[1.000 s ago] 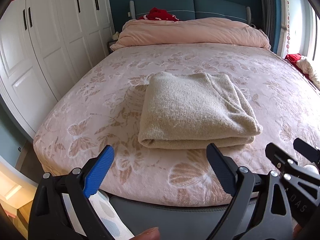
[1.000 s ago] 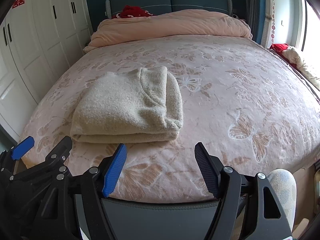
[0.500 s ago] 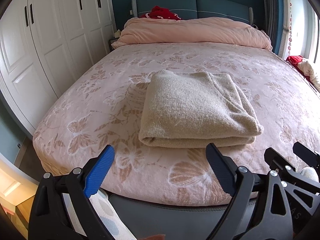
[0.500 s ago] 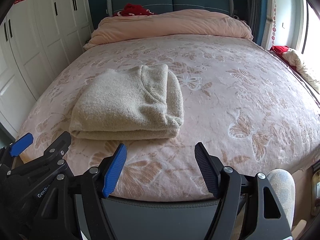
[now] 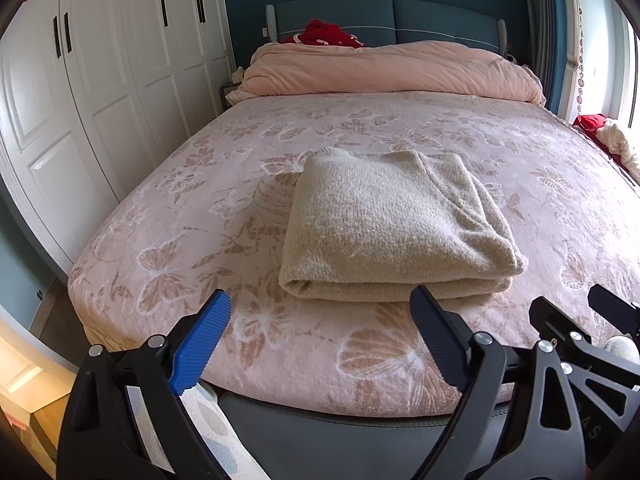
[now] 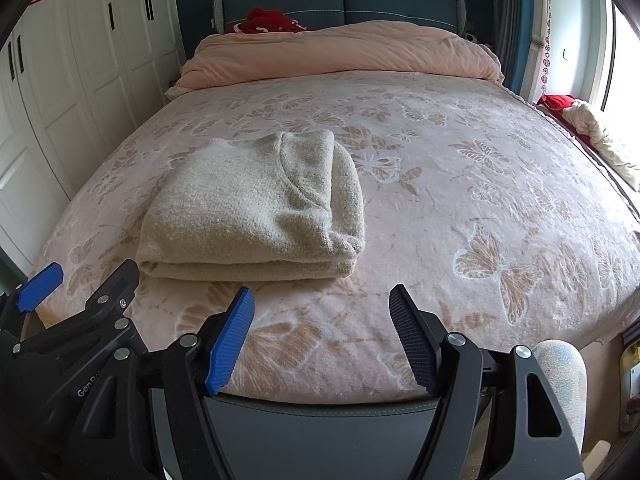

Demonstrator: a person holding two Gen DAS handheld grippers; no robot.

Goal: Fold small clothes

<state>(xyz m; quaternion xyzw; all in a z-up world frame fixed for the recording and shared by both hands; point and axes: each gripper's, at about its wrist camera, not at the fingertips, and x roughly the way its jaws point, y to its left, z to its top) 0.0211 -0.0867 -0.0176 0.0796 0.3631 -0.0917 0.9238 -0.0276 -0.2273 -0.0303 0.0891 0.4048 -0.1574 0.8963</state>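
A beige knitted sweater [image 5: 396, 224] lies folded into a neat rectangle on the pink butterfly-patterned bed [image 5: 248, 152], near its foot edge. It also shows in the right wrist view [image 6: 256, 208]. My left gripper [image 5: 320, 336] is open and empty, held just short of the bed's foot, with the sweater ahead and slightly right. My right gripper [image 6: 322, 332] is open and empty, beside the left one, with the sweater ahead to its left. Neither gripper touches the sweater.
A rolled pink duvet [image 5: 392, 68] lies across the head of the bed before a blue headboard [image 5: 384, 16], with red fabric [image 5: 324, 34] on it. White wardrobes [image 5: 100, 80] stand on the left. Red and cream cloth [image 6: 588, 128] lies by the window on the right.
Both grippers have drawn back a little and tilted slightly; the view has shifted a bit. The sweater has not moved. Both grippers stay open.
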